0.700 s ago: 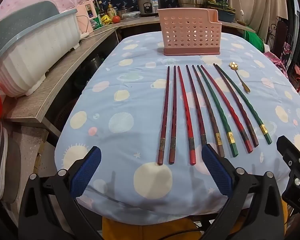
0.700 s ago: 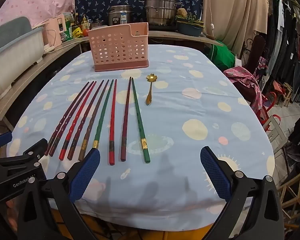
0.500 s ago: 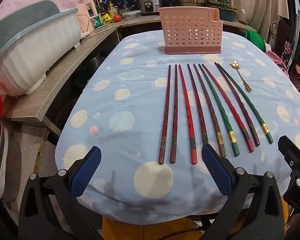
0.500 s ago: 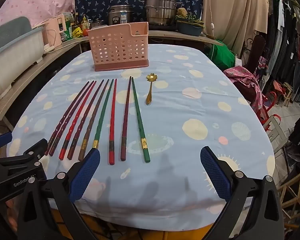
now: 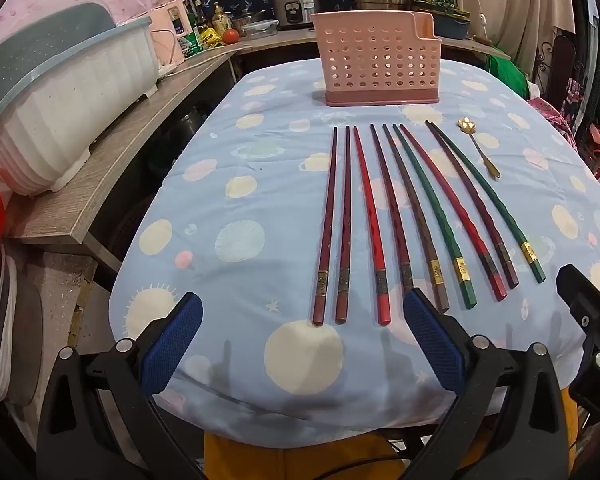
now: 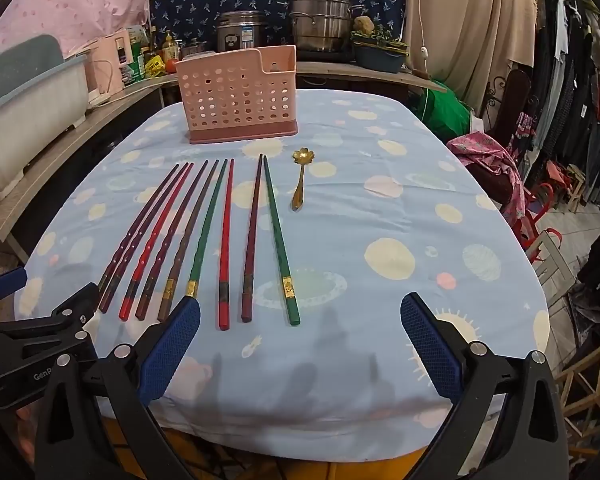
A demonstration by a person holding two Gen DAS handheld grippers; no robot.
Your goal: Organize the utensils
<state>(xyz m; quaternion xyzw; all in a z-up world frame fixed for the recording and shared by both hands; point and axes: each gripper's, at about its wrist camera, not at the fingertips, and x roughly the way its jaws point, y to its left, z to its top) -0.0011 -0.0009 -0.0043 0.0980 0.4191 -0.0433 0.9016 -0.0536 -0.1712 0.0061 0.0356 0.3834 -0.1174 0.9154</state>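
Nearest: left gripper (image 5: 300, 346) and right gripper (image 6: 300, 344), jaws wide apart, empty; "GenR…" lettering on left gripper's body. Mid-worktop (image 6: 380, 320): nine chopsticks (image 6: 224, 240) in a row, gold spoon (image 6: 300, 180) beside. Far: pink perforated holder (image 6: 238, 96), upright.

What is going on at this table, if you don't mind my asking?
A person holds two grippers, both open and empty: the left gripper and the right gripper. Nine chopsticks and a gold spoon lie on the blue tablecloth. The pink holder stands behind them. Nothing is picked up yet.
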